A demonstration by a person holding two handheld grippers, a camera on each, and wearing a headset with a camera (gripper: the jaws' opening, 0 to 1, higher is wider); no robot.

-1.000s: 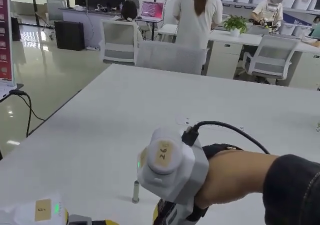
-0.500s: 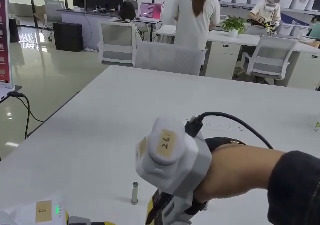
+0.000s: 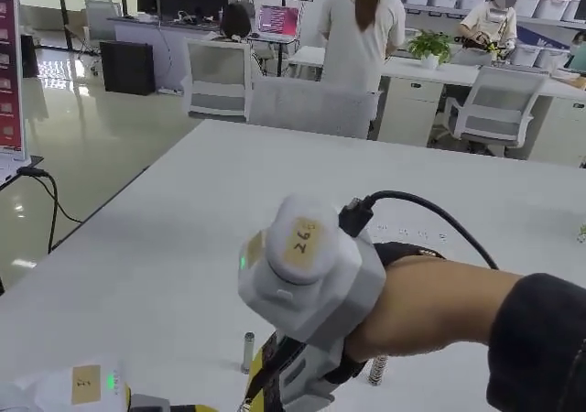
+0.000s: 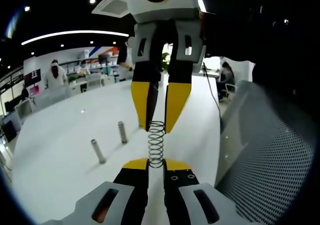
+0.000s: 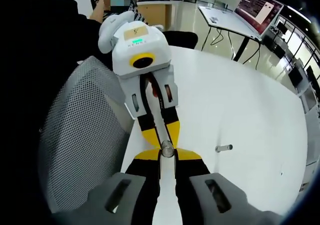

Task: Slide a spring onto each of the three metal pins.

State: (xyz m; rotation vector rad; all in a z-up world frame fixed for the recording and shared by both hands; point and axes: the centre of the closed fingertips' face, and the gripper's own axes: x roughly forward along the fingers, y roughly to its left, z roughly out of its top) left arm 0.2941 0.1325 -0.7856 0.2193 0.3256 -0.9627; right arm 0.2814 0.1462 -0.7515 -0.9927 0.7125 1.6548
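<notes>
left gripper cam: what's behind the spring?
Right gripper, shut on the spring at its far end. Left of it: nearer pin and farther pin, both bare. Its body hides the table beyond.

Your head view looks forward and down, close over the white table [image 3: 165, 247]. Your gripper views face each other at close range, sharing the spring [image 4: 156, 144] between them.
</notes>
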